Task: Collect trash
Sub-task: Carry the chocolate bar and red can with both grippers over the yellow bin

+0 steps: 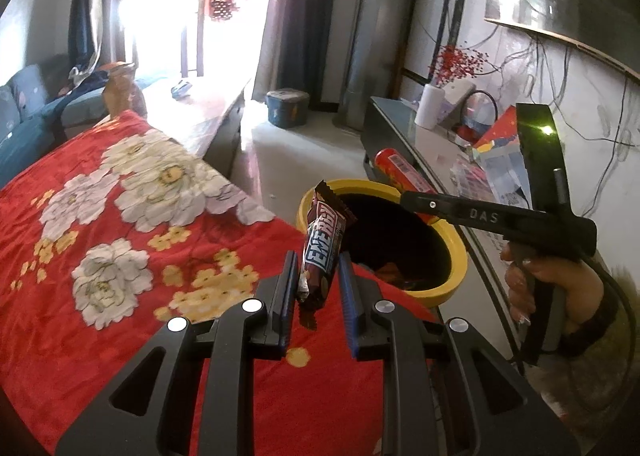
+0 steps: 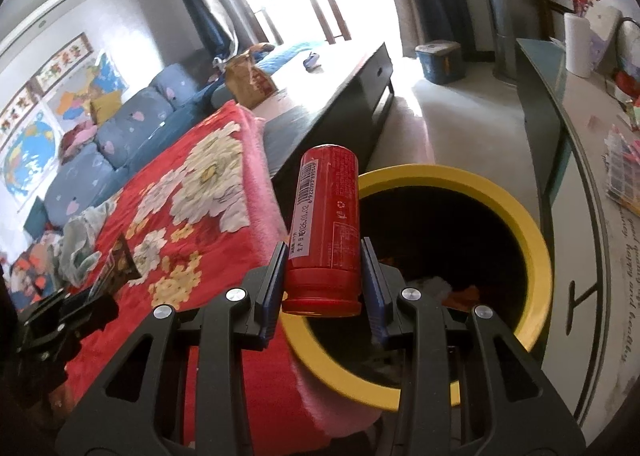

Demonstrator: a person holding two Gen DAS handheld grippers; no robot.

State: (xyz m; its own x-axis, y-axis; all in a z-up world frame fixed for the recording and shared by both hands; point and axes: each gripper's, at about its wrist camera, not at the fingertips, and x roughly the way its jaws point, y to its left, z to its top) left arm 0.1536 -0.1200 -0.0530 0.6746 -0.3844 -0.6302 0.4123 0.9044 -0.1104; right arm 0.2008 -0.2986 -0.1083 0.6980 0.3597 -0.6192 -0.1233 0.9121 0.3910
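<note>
My left gripper (image 1: 319, 268) is shut on a brown snack-bar wrapper (image 1: 322, 248), held upright over the red flowered blanket (image 1: 100, 215), just left of the yellow-rimmed bin (image 1: 460, 252). My right gripper (image 2: 325, 264) is shut on a red can (image 2: 326, 223), held above the near rim of the bin (image 2: 532, 228). In the left wrist view the right gripper (image 1: 412, 197) and its can (image 1: 400, 169) reach over the bin's far rim. Some trash lies dark inside the bin. The left gripper (image 2: 86, 298) and wrapper (image 2: 120, 268) show at the left of the right wrist view.
A crumpled cloth (image 2: 78, 248) lies on the blanket's left. A dark low table (image 2: 340, 95) stands beyond the blanket with a brown paper bag (image 2: 250, 79). A blue sofa (image 2: 120, 135) is at the left. A side counter (image 2: 580, 127) with clutter runs along the right.
</note>
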